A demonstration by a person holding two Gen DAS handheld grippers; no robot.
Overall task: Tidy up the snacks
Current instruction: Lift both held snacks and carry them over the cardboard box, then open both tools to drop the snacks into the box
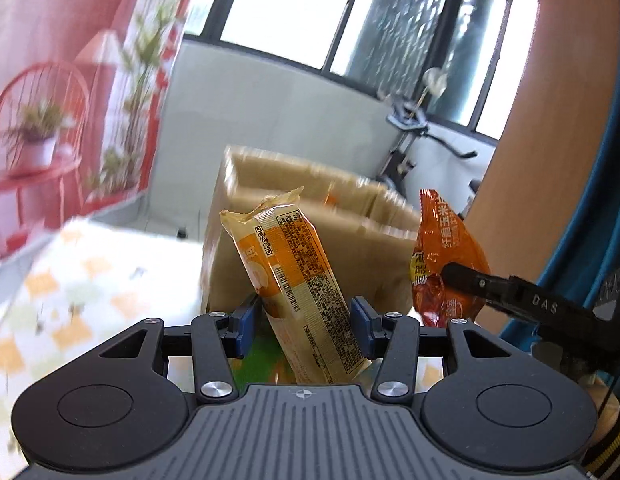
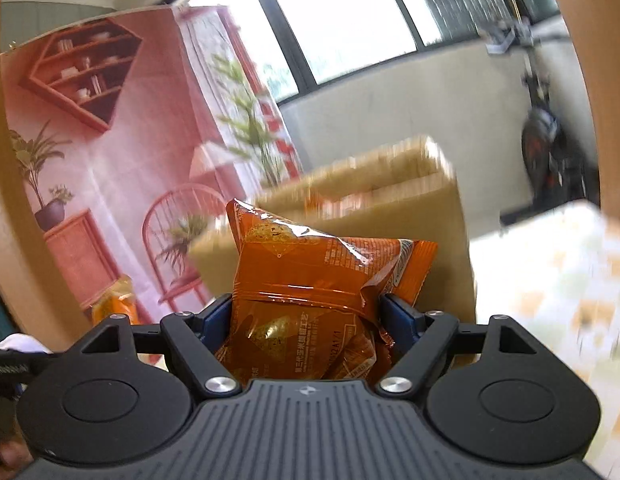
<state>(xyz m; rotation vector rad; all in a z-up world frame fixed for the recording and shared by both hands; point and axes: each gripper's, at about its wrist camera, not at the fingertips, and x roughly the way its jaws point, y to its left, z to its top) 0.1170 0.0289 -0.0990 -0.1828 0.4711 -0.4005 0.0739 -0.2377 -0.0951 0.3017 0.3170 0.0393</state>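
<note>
Tablecloth [image 1: 90, 280] with orange and pale green squares on white covers the surface, and it looks blurred in both views. On it stands a brown cardboard box [image 1: 270, 208], open at the top, with something orange inside that is too blurred to name. Behind the box is a pale low wall under large dark-framed windows [image 1: 294, 12], and an exercise bike [image 1: 422, 132] stands by that wall. On one side hangs a pink printed backdrop [image 2: 110, 152] showing a red chair, plants and a shelf.

The left gripper [image 1: 306, 328] is clamped on a long yellow-and-orange snack bar [image 1: 294, 272], its blue pads [image 1: 246, 328] pressing the lower part of the pack. The long axis of the bar rises from the pads and leans to the left of the view, with the crimped end up, in front of the box. Its back shows a QR code, a barcode and dense small print that I cannot read.

The right gripper [image 2: 306, 320] is clamped on an orange snack bag [image 2: 310, 280], which bulges above the pads and is crumpled between them. The wide side of the bag lies across the view. Chinese characters and "A1/1" are printed on it. In the left wrist view the same bag [image 1: 446, 260] hangs just right of the bar, and the black finger [image 1: 470, 276] bears the letters "DAS".
</note>
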